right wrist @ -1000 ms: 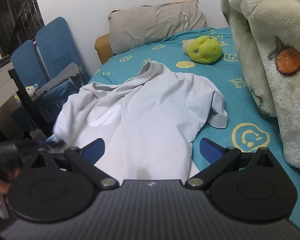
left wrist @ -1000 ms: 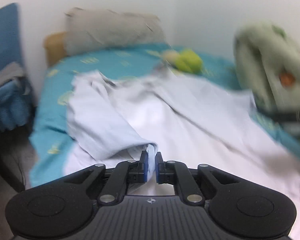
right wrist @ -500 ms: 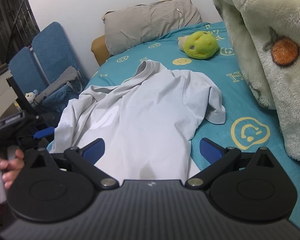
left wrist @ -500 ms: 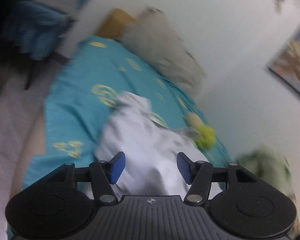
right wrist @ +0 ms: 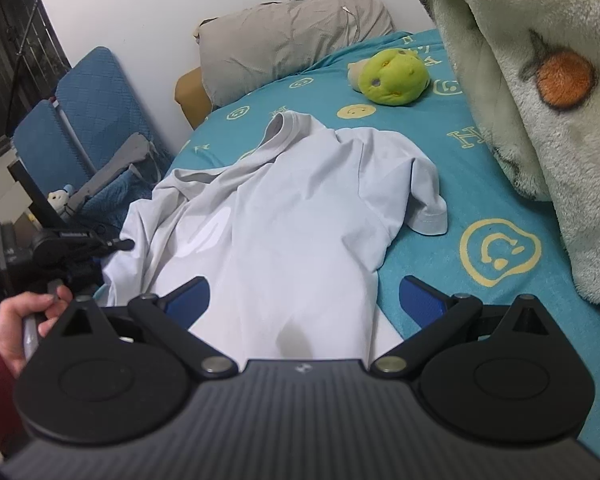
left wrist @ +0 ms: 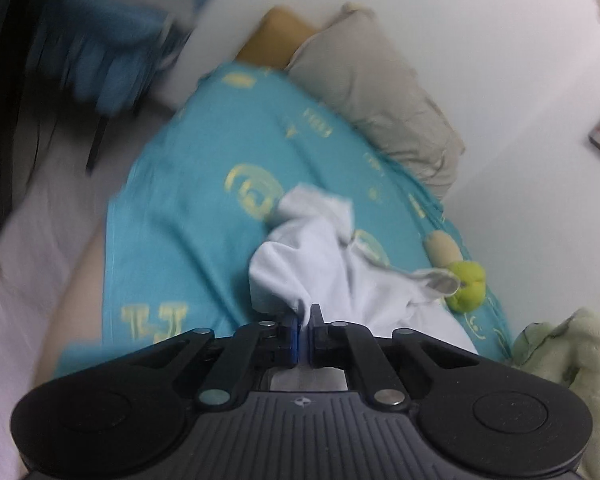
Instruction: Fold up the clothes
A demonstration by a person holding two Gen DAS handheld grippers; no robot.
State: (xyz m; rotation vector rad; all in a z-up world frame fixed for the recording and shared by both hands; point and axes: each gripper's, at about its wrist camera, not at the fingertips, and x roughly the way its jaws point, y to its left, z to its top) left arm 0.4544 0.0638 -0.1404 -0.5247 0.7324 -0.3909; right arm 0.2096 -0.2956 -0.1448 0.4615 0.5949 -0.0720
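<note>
Nearest the lens, the left tongs [left wrist: 305, 330] are pressed together on a fold of the white T-shirt [right wrist: 300, 216], pinching cloth at its left edge, while the right tongs [right wrist: 304, 300] stand spread wide over the hem end, gripping nothing. The shirt lies on the bed [right wrist: 480, 168], chest up and partly spread: its right sleeve [right wrist: 430, 210] is out flat on the teal sheet, its left side is bunched and rucked toward the bed's edge, and the collar [right wrist: 278, 130] points toward the pillow [right wrist: 296, 48]. As I judge it, the step in hand is working that left side — either drawing it out to flatten the shirt or carrying it across for a lengthwise fold; the pictures fit both. Either way the pinch must hold without dragging the rest of the shirt. Hard to read: the left view is smeared and tilted, so which part of the shirt is pinched — sleeve or side seam — I cannot tell. The hem is hidden behind the right tongs' body, and a fleece blanket [right wrist: 540, 80] is cut off at the right, beyond a green plush toy [right wrist: 392, 78].
</note>
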